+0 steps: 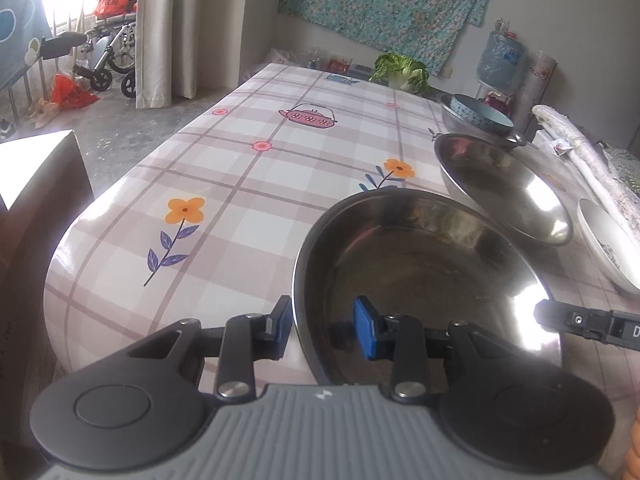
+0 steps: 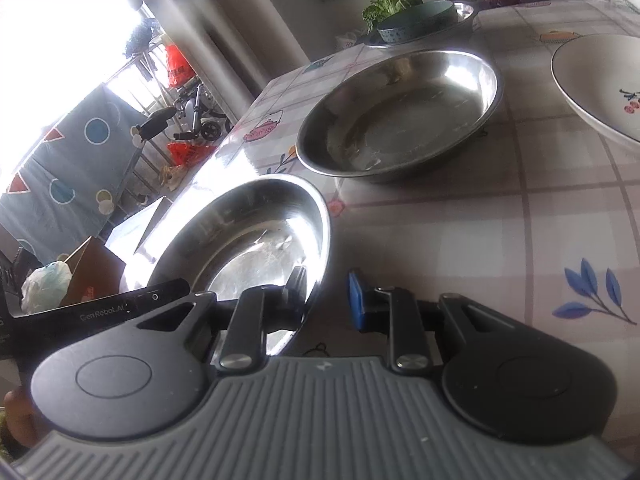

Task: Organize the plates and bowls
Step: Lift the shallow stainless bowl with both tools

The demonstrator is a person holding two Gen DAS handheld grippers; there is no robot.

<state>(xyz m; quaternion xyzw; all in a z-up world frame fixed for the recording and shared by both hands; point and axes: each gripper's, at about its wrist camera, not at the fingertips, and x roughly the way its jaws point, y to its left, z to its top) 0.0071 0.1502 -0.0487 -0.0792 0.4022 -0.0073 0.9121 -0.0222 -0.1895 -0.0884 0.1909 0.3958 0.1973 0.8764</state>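
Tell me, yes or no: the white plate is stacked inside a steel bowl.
No, the white plate sits on the tablecloth, beside the steel bowl.

"GenRobot.AI" printed white on black arm of left claw (image 2: 96, 307), seen in right wrist view. Red bag (image 2: 178, 65) print unreadable.

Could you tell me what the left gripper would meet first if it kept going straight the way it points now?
The left gripper already straddles the near rim of the closest steel bowl, so going straight it would probably slide along that bowl's wall. Beyond it lies the second steel bowl, though depth is unclear.
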